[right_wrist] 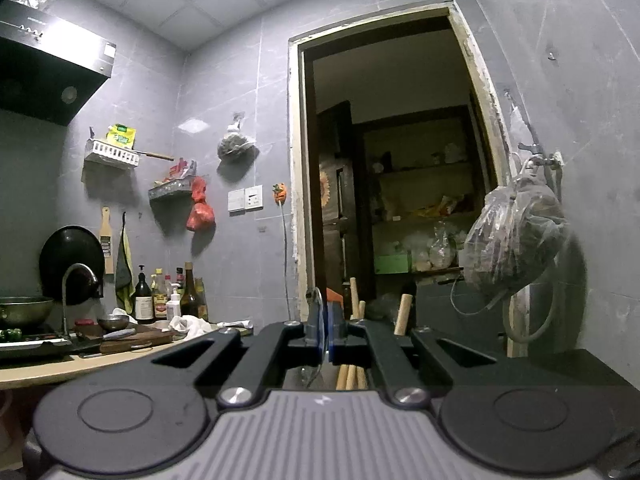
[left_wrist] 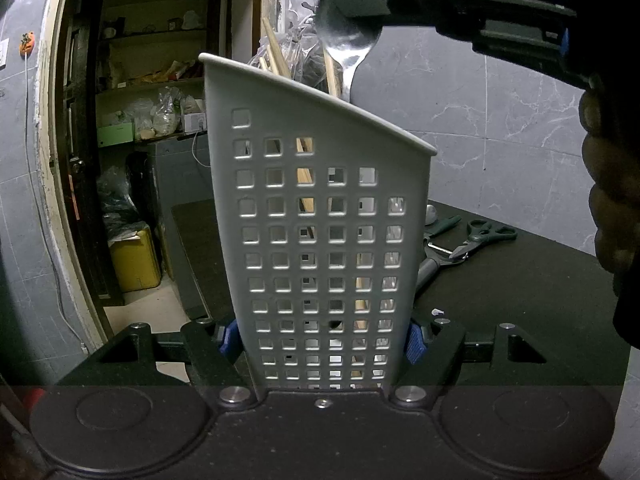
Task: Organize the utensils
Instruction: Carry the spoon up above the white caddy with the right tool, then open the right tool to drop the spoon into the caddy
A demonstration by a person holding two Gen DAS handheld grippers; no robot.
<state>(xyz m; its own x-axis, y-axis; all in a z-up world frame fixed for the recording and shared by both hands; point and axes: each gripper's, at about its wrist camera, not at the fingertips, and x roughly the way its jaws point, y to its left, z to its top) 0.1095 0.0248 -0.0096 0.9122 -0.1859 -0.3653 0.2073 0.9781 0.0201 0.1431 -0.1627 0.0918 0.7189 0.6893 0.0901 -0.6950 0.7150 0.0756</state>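
A white perforated utensil holder (left_wrist: 320, 208) stands upright between the blue pads of my left gripper (left_wrist: 322, 342), which is shut on its lower sides. Wooden chopsticks (left_wrist: 276, 54) stick out of its top. My right gripper (left_wrist: 360, 4) reaches in from the upper right and is shut on the bowl of a metal spoon (left_wrist: 348, 44), whose handle points down into the holder. In the right wrist view the spoon (right_wrist: 316, 312) shows edge-on between the closed pads of the right gripper (right_wrist: 325, 320), with chopstick ends (right_wrist: 403, 312) just beyond.
Green-handled scissors (left_wrist: 486, 236), a peeler (left_wrist: 436, 252) and another spoon (left_wrist: 431, 214) lie on the black tabletop (left_wrist: 520, 300) behind the holder. A person's hand (left_wrist: 612, 200) is at the right edge. A doorway (right_wrist: 400, 180) and a hanging bag (right_wrist: 516, 236) are ahead.
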